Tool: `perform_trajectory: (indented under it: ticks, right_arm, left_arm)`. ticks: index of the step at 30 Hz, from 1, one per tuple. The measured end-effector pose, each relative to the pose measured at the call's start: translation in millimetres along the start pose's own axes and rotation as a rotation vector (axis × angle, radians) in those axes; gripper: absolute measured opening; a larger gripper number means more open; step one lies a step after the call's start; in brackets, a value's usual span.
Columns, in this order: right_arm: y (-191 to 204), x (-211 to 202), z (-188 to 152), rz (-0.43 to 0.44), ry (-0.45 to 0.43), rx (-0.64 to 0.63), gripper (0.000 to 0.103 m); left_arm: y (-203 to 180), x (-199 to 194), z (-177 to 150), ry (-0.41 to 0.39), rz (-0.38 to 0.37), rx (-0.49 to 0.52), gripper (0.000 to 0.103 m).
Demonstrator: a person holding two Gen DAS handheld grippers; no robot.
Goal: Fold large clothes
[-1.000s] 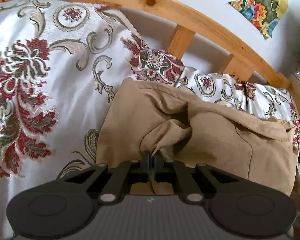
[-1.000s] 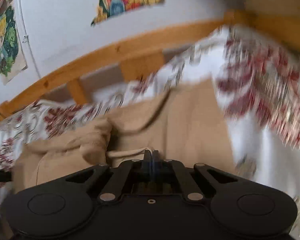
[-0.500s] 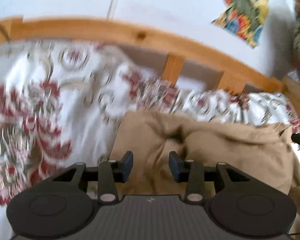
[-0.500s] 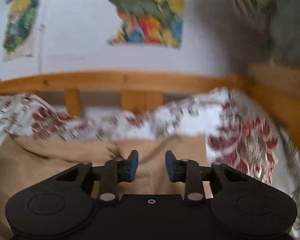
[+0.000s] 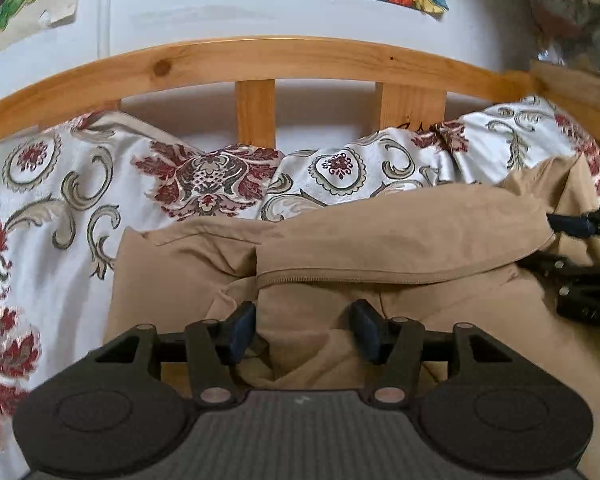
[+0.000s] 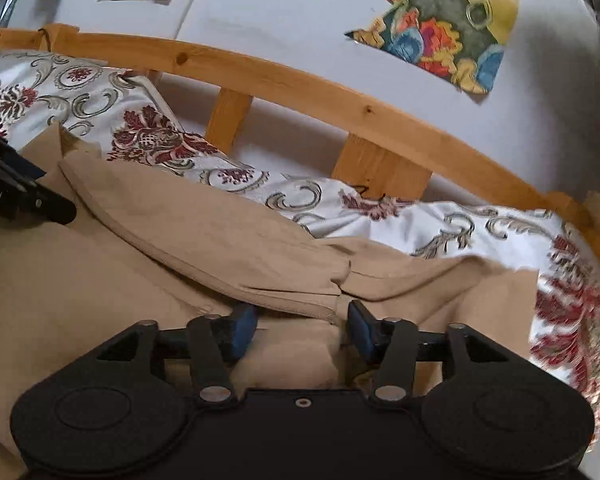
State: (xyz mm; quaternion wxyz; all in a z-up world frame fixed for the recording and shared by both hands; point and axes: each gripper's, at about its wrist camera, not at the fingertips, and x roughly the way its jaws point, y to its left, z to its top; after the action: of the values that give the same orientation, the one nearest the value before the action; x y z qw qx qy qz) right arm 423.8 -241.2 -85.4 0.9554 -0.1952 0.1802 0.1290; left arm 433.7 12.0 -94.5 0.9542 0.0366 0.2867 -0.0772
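Both jaws just opened, about half wide: left gripper (image 5: 303, 330) and right gripper (image 6: 302, 330) grip nothing now. Released tan cotton garment (image 5: 380, 240) lies bunched on the floral-quilted bed (image 5: 80, 200). Fold placed; regrasp likely next.

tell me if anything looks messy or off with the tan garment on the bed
The tan garment is folded over but bunched: creases gather near its middle fold and the far right corner sticks up. Both grippers, left and right, are open, holding nothing.

We are in a home bedroom: a pine bed frame (image 5: 260, 56) with slats, a floral damask bedspread (image 5: 60, 184), and colourful paper pictures (image 6: 452, 20) stuck on the white wall (image 5: 220, 0).
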Motion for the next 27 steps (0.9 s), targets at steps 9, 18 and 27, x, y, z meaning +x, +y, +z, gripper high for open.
perform_trajectory:
  ticks: [9, 18, 27]
  right_arm:
    - [-14.8, -63.1, -4.7, 0.018, -0.005, 0.127, 0.058]
    - [-36.5, -86.4, -8.0, -0.049, 0.157, 0.370, 0.073]
    - [6.8, -248.6, -1.3, 0.035, -0.016, 0.340, 0.098]
  left_arm:
    - [2.6, -50.0, -8.7, 0.036, 0.009, -0.076, 0.076]
    - [0.1, -78.3, -6.0, 0.193, 0.121, -0.119, 0.082]
    - [-32.6, -194.8, -15.6, 0.116, 0.106, -0.106, 0.099]
